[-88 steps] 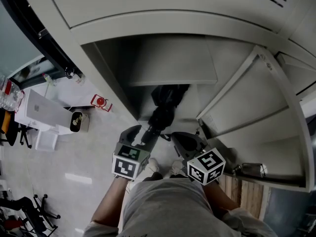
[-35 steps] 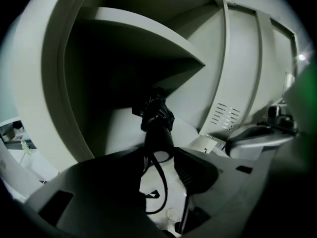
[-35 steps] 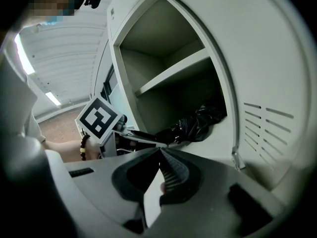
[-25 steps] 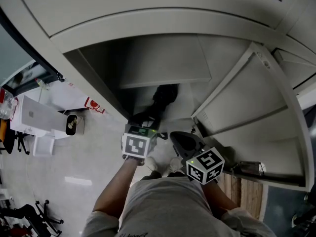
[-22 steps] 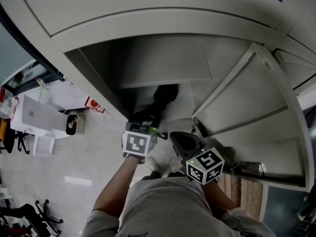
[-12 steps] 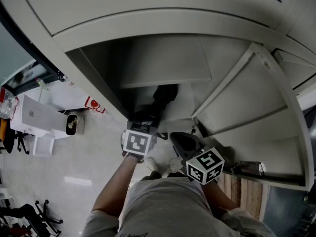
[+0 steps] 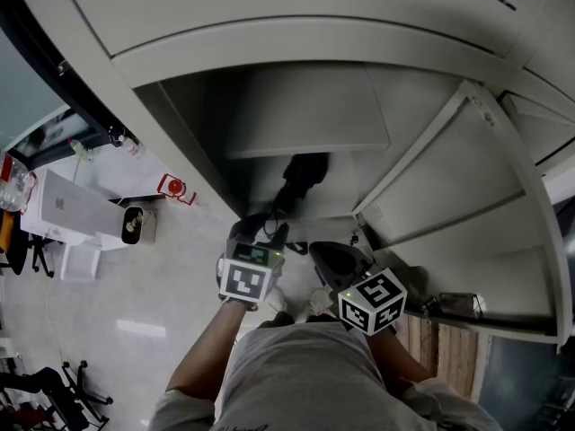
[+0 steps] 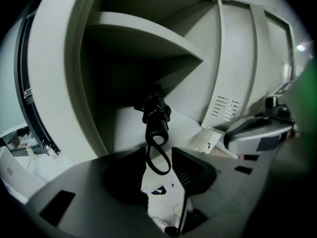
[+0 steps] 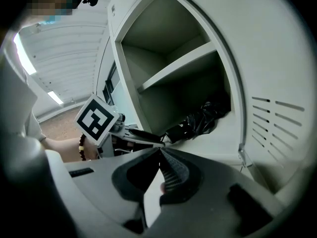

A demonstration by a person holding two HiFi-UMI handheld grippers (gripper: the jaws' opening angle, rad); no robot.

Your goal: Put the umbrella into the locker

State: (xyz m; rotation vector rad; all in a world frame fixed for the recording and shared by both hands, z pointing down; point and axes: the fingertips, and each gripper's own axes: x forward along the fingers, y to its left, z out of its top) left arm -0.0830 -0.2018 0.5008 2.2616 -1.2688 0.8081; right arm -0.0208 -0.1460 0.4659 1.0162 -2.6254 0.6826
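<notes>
The folded black umbrella lies on the locker floor under the shelf, at twelve o'clock from the left hand-held gripper. Its jaws have just been closing but stand apart, with the limp strap loop unpinched between them. The right hand-held gripper is closed and empty. The umbrella is probably light, and its stiff handle offers a surer hold than the soft fabric.

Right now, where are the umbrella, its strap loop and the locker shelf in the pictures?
umbrella (image 8: 156,127), left gripper view, on its handle end.
strap loop (image 8: 161,172), left gripper view, on the loop's lowest bend.
locker shelf (image 8: 148,33), left gripper view, on its front edge.
</notes>
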